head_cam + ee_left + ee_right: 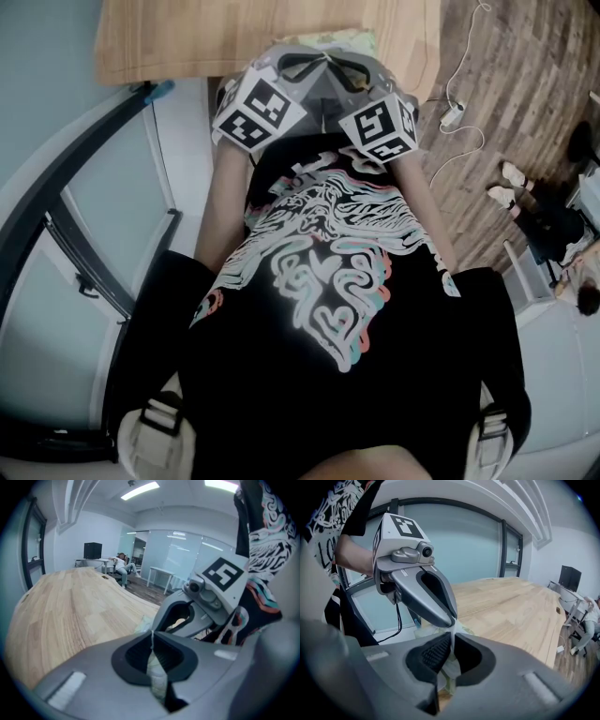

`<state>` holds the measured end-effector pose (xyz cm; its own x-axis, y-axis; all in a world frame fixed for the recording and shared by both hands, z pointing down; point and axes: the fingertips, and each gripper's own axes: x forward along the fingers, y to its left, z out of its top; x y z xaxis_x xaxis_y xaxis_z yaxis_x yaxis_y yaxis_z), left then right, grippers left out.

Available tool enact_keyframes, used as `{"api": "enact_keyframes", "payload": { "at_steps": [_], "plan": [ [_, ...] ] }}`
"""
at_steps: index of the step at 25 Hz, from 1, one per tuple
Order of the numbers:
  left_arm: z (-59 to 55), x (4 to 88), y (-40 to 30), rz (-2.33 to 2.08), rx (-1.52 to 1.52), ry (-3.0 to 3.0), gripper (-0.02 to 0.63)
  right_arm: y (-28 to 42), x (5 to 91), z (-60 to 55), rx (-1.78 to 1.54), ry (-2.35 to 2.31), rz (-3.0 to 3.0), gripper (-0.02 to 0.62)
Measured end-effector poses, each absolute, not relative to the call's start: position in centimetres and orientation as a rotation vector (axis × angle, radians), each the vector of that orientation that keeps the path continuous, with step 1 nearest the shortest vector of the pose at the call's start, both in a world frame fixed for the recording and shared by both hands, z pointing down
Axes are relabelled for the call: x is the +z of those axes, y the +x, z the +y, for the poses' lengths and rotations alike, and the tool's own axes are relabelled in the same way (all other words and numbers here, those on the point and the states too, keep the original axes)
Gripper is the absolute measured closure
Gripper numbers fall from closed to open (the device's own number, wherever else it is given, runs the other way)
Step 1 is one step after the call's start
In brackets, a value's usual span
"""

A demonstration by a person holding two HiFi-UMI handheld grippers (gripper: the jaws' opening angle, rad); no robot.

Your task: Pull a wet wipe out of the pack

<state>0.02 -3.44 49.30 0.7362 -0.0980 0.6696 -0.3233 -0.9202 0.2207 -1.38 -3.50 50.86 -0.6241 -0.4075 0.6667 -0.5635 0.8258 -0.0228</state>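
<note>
As the left gripper (153, 638) and right gripper (452, 640) clamp the wipe (157, 673) over the pack (356, 39), they seem set to tug it.

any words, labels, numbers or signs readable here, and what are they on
"LO": what looks like white lettering on the black T-shirt in the right gripper view; the rest is cut off.
T-shirt front, head view: a swirling graphic, no legible words.
Left marker cube and right marker cube: black-and-white square codes only, no words or numbers.
Wipe pack: any print is too blurred to read.
</note>
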Motion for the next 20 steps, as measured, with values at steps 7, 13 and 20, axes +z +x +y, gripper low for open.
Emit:
{"api": "enact_keyframes", "payload": {
  "at_steps": [7, 13, 20],
  "plan": [
    [-3.5, 48.9, -0.5, -0.342, 0.998, 2.612, 0.609, -1.6, 50.8, -3.5, 0.298, 0.703, -2.337, 0.571],
    [-3.6, 48.6, -0.8, -0.362, 0.990, 2.614, 0.609, -1.5, 51.1, -3.5, 0.307, 0.700, -2.335, 0.571],
    [-4.1, 47.9, -1.6, -0.399, 0.983, 2.620, 0.609, -1.5, 51.3, -3.3, 0.320, 0.704, -2.336, 0.571]
  ]
}}
